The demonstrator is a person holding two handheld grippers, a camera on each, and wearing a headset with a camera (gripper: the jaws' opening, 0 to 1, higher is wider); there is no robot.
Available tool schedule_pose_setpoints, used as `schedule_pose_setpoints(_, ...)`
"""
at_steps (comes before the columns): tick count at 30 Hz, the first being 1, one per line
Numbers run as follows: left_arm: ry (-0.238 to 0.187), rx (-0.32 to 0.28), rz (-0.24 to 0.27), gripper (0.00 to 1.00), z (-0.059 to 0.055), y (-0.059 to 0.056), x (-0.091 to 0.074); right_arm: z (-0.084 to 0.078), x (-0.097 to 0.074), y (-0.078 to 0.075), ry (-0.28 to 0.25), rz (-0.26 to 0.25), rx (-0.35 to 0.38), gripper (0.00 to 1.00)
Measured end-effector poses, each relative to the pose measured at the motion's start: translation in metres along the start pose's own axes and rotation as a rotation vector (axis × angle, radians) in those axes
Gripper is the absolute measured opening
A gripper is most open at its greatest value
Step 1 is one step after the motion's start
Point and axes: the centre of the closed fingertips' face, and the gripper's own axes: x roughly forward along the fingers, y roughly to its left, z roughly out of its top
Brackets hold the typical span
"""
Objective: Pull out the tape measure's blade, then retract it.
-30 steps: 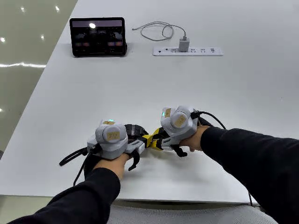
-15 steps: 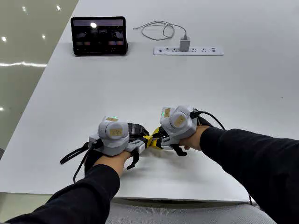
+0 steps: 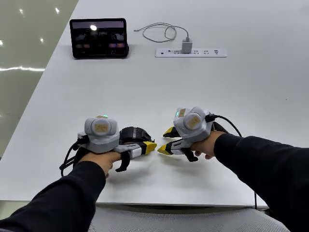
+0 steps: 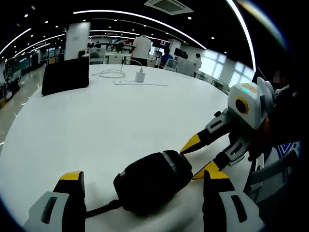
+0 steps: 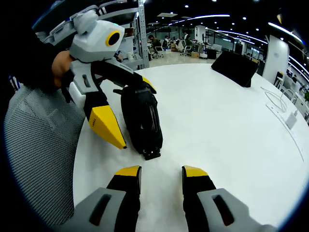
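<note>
A black tape measure (image 3: 133, 134) lies on the white table (image 3: 217, 96) near its front edge, with no blade drawn out. My left gripper (image 3: 143, 140) stands open, its yellow-tipped jaws wide on either side of the tape measure (image 4: 154, 181). My right gripper (image 3: 165, 140) is open just right of the case, with nothing between its jaws. In the right gripper view the tape measure (image 5: 142, 118) sits a short way ahead of the right gripper (image 5: 160, 171), its small end hook pointing toward it. The right gripper (image 4: 200, 155) also faces the case in the left gripper view.
At the table's far side a dark tablet (image 3: 99, 37) stands upright, and a white power strip (image 3: 190, 52) has a charger and a looped cable (image 3: 157, 31). The table's front edge runs just below both hands.
The two grippers, close together over the tape measure a second ago, have drawn apart. The right gripper backed off to the right; the left gripper shifted left.
</note>
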Motion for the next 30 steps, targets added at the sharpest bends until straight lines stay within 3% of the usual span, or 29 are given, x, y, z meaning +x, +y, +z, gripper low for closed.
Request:
schedule_pose_setpoints(5,0.013,0.079,-0.045,1.00,0.006,0.002,-0.016,-0.006,-0.020,-0.006,-0.017,-0.031,0.016,0.39)
schedule_pose_setpoints(8,-0.016,0.098,-0.082,1.00,0.013,0.001,-0.025,-0.009,-0.034,-0.010,-0.029,-0.051,0.009,0.41)
schedule_pose_setpoints(10,0.008,0.109,-0.100,1.00,0.009,0.003,-0.027,-0.011,-0.046,-0.011,-0.040,-0.063,0.013,0.42)
schedule_pose_setpoints(12,0.017,0.211,-0.106,1.00,0.005,0.005,-0.031,-0.014,-0.055,-0.012,-0.048,-0.076,0.019,0.44)
schedule_pose_setpoints(24,-0.006,0.206,-0.151,1.00,0.003,0.019,-0.064,-0.031,-0.102,-0.010,-0.105,-0.152,0.072,0.53)
schedule_pose_setpoints(30,-0.027,0.195,-0.161,1.00,0.002,0.024,-0.077,-0.044,-0.119,-0.005,-0.101,-0.186,0.102,0.59)
